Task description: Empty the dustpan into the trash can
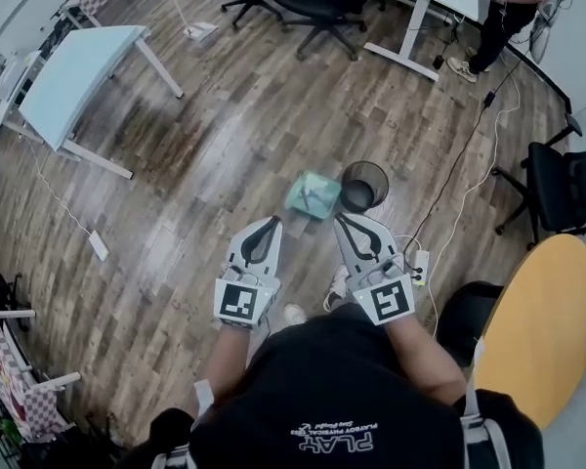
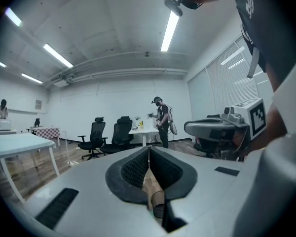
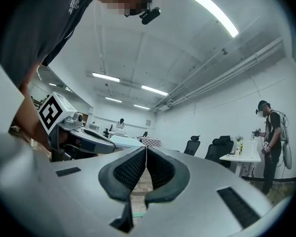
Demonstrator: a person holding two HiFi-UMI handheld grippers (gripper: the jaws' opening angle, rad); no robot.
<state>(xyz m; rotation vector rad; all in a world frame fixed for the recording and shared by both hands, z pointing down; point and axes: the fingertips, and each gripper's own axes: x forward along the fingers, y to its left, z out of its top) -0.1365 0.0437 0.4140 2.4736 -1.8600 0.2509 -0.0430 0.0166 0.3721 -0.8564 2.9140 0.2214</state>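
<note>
Left gripper [image 1: 271, 223] and right gripper [image 1: 341, 219]: jaws pressed together, holding nothing | pale green plastic dustpan [image 1: 311, 193] just ahead, between their tips | black mesh trash can [image 1: 363, 185] beside it

Only one readable text from my end: large white letters "PLAY" on the back of the black shirt [image 1: 337, 428], upside down in the head view. There's a smaller white line next to it, too small to read. The same shirt shows some print at the top of the right gripper view, also unreadable. The left cube [image 1: 238, 301] and right cube [image 1: 392, 301] carry black-and-white square markers: patterns only, no letters or digits. Nothing else I can read in any view.
</note>
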